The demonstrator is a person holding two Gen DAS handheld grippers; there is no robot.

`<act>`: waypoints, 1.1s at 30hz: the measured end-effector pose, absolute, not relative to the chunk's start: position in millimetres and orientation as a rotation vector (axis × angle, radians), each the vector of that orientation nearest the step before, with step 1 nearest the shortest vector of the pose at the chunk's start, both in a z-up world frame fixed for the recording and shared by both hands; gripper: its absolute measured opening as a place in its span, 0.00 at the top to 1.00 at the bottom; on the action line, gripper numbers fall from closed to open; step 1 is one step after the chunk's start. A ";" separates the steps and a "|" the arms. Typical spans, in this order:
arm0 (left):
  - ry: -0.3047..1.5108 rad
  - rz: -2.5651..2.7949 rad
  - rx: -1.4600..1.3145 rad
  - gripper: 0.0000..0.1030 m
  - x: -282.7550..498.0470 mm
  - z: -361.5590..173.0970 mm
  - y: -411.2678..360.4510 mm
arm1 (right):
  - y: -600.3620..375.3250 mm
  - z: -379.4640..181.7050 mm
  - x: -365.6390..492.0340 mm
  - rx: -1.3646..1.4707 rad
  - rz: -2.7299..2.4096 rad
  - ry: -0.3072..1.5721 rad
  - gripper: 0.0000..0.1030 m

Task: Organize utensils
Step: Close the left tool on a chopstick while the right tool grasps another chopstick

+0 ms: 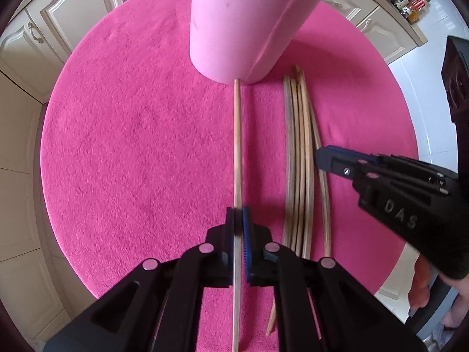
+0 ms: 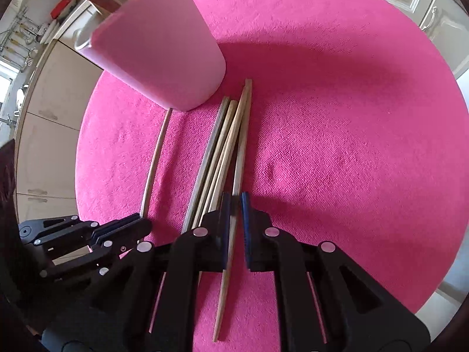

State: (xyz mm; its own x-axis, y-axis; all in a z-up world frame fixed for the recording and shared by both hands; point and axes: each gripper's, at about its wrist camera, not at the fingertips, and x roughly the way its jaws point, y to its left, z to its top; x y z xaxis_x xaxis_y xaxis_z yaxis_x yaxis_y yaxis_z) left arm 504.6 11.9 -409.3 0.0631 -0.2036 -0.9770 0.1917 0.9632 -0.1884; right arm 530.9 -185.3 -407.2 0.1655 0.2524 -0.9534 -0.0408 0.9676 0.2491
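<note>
So both my tongs are clamped on one chopstick each: left gripper (image 1: 238,220) has the lone chopstick (image 1: 237,146) whose tip sits by the pink cup (image 1: 243,23), right gripper (image 2: 235,205) has one (image 2: 238,158) from the edge of the pile (image 2: 218,146) next to the cup. Worry: these things are thin, so they could swivel in the pads or drag a neighbour along. All on a fuzzy pink round mat (image 1: 132,146), cream kitchen cabinets (image 1: 73,20) around.
</note>
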 end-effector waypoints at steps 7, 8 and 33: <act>1.528 -0.275 0.001 0.94 530.3 -416.3 -5.4 | -174.3 -409.5 545.8 0.124 0.168 1.426 0.92; 1.535 -0.275 0.001 0.94 533.2 -416.5 -7.3 | -173.2 -409.3 547.4 0.116 0.164 1.428 0.92; 1.241 -0.266 -0.017 0.95 499.7 -342.8 25.1 | -247.2 -362.8 527.1 0.393 0.244 1.286 0.94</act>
State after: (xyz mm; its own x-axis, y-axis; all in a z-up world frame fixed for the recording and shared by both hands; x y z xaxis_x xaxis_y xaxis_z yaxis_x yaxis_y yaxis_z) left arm 499.7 25.1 -342.8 0.2975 -0.2089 -0.9316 0.1908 0.9691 -0.1564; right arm 527.1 -247.2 -362.8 0.2685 0.3903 -0.8807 0.0409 0.9088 0.4152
